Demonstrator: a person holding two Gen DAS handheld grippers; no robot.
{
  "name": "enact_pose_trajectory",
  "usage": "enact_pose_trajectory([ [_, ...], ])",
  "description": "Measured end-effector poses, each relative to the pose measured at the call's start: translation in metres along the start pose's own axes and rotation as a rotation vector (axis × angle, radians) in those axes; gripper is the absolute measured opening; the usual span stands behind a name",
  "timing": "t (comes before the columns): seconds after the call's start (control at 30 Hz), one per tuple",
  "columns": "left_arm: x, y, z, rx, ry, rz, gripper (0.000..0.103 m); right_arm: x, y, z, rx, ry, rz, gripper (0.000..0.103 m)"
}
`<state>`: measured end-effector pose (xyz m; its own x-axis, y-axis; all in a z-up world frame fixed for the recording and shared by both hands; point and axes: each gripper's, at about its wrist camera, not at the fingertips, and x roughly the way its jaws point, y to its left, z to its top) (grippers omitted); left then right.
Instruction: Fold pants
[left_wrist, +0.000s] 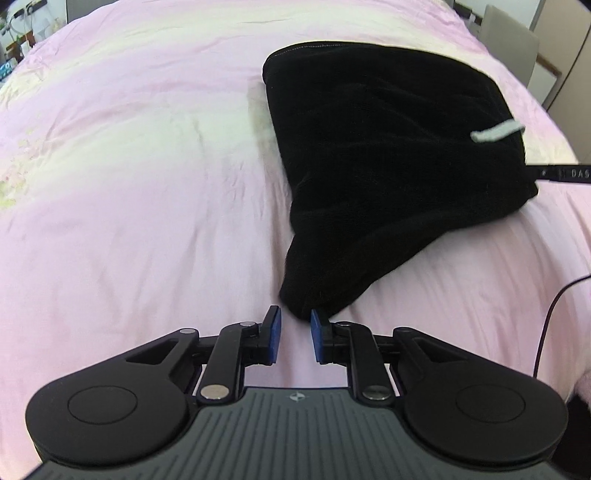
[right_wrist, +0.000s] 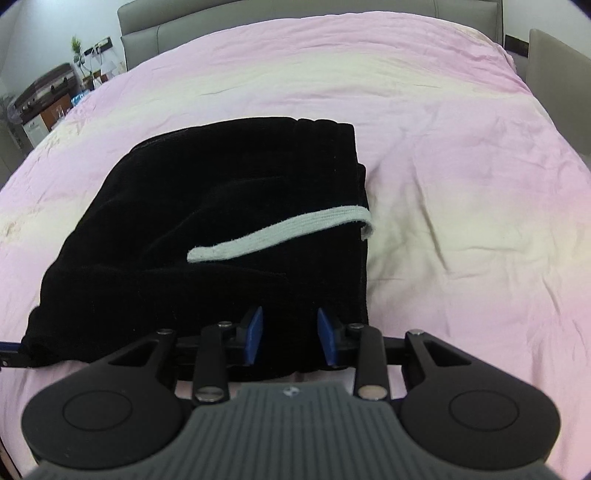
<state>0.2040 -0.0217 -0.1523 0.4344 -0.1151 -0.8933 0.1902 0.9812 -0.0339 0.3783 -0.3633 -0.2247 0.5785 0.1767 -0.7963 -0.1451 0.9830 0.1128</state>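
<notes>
Pink, lightly creased bedding (right_wrist: 461, 155) covers the whole bed, with a grey padded headboard (right_wrist: 280, 18) beyond it and a cluttered side cabinet (right_wrist: 44, 99) off in the corner. On this sheet lies the pair of black, soft-knit pants (right_wrist: 207, 221), already doubled into a thick bundle, a white flat drawstring (right_wrist: 280, 230) trailing across its top layer. The left gripper (left_wrist: 294, 334) sits at the near pointed corner of the bundle, its blue pads (left_wrist: 274, 334) drawn close with only a narrow gap; the fabric tip lies right at that gap, touching the right-hand pad, but I cannot tell whether cloth is truly pinched. The right gripper (right_wrist: 290, 338) straddles the near edge of the bundle with its jaws partly apart, black cloth filling the space between them; whether the pads actually press on it is not clear. The step in hand looks like securing two near corners for another fold. To do it well, each grip should catch every layer, not only the top one, then both hands should lift evenly and carry the edge over square, keeping the drawstring tucked inside. No containers are visible in either view, so nothing is held in one.
</notes>
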Motion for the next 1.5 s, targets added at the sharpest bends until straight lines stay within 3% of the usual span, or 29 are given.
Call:
enact_pose_trajectory([
  [0.07,-0.010,-0.002,-0.002,0.038,-0.016,0.048,0.017,-0.008,0.003,-0.001,-0.029,0.010,-0.031,0.030],
  [0.23,-0.040,-0.011,0.027,0.060,-0.169,-0.008,0.018,-0.031,0.010,-0.002,-0.037,-0.029,-0.024,0.030],
  [0.37,-0.027,-0.044,0.064,0.127,-0.228,-0.055,0.018,-0.037,0.034,0.004,-0.125,-0.076,-0.027,0.032],
  [0.53,0.025,-0.070,0.090,0.168,-0.174,-0.002,0.021,-0.012,0.047,0.009,-0.169,-0.041,-0.060,0.041],
  [0.73,0.059,-0.067,0.091,0.178,-0.094,-0.011,0.022,0.011,0.056,0.001,-0.251,-0.025,-0.085,0.055],
  [0.9,0.071,-0.059,0.089,0.163,-0.069,-0.034,0.022,0.024,0.046,0.000,-0.218,-0.005,-0.078,0.063],
  [1.1,0.059,-0.055,0.093,0.195,-0.081,-0.068,0.022,0.015,0.039,0.010,-0.208,0.005,-0.043,0.063],
  [1.17,0.048,-0.051,0.096,0.201,-0.088,-0.097,0.028,0.006,0.028,0.020,-0.160,0.012,-0.002,0.063],
  [1.23,0.039,-0.041,0.102,0.180,-0.107,-0.110,0.049,-0.004,0.010,0.030,-0.086,0.016,0.015,0.070],
  [1.3,0.031,-0.030,0.110,0.158,-0.128,-0.131,0.062,-0.009,-0.010,0.039,-0.007,0.018,0.024,0.075],
  [1.4,0.029,-0.010,0.123,0.094,-0.140,-0.169,0.069,-0.002,-0.046,0.049,0.127,0.062,0.064,0.075],
  [1.5,0.044,0.017,0.133,-0.036,-0.127,-0.253,0.075,0.014,-0.078,0.053,0.267,0.095,0.136,0.075],
])
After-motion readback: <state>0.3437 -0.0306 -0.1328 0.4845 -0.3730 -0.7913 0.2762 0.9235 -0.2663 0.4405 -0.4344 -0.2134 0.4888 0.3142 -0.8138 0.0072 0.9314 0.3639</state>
